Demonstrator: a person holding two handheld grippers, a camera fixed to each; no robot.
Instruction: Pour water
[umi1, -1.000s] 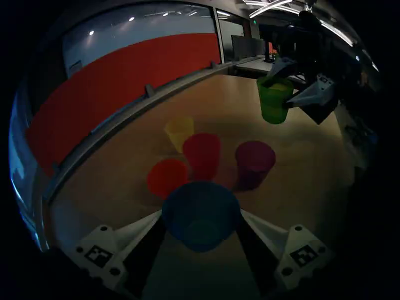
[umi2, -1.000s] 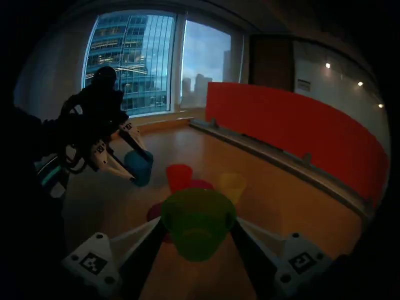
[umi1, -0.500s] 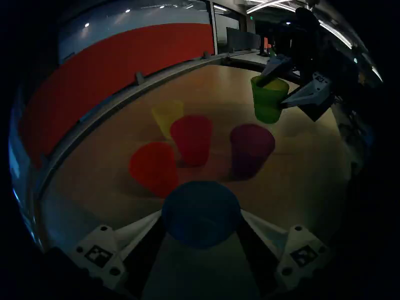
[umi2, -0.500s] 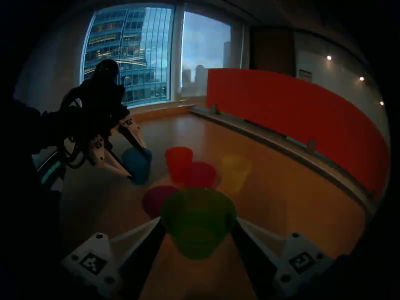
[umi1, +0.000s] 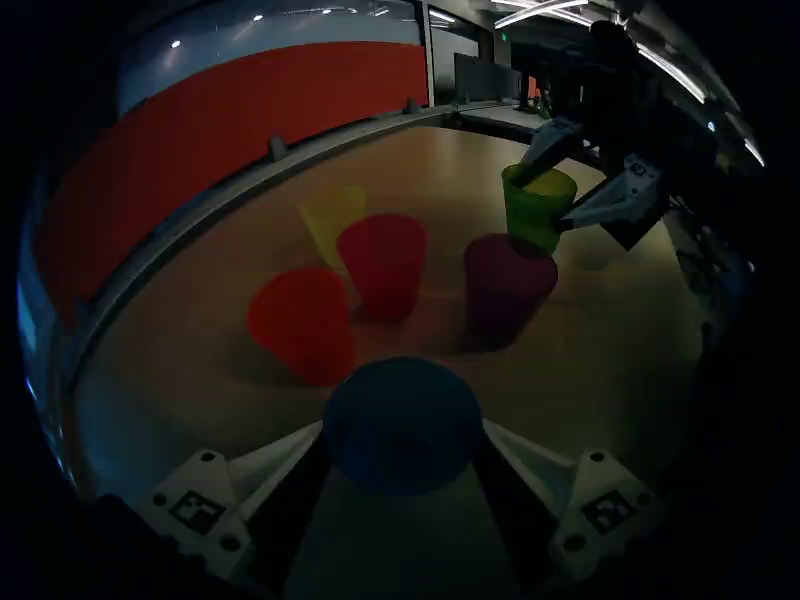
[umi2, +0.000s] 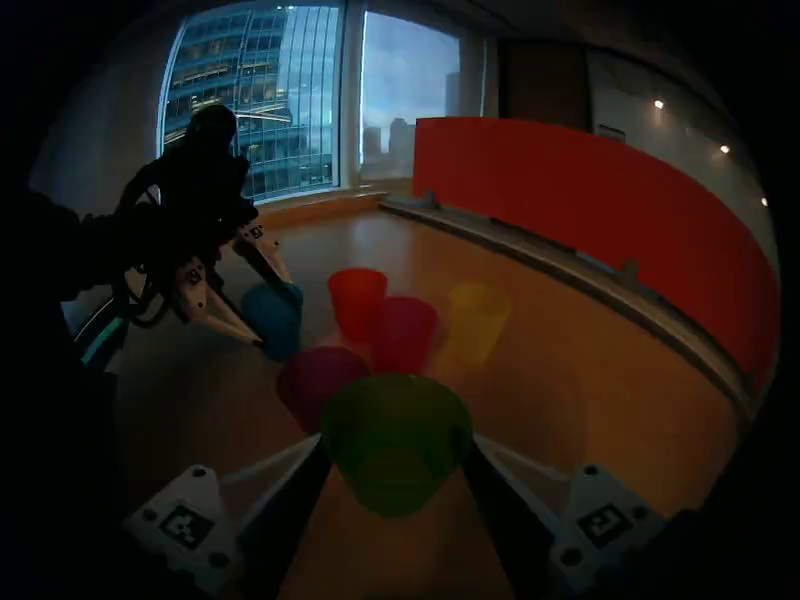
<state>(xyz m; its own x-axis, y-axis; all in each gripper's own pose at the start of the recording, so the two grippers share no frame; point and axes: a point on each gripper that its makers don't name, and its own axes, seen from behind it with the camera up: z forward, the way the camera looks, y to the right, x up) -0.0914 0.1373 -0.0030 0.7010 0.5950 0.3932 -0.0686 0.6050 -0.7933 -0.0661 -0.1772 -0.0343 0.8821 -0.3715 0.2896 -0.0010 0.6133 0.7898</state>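
Note:
In the left gripper view my left gripper is shut on a blue cup, held above the wooden table. Ahead stand an orange-red cup, a red cup, a yellow cup and a purple cup. Beyond the purple cup the right gripper holds a green cup. In the right gripper view my right gripper is shut on the green cup, just behind the purple cup. The left gripper with the blue cup shows at the left.
A red partition wall with a grey rail borders the table's far side. Large windows stand beyond the table. A person in dark clothes holds the left gripper. The room is dim.
Both cups have come lower and nearer the group of cups. The green cup has sunk close behind the purple cup.

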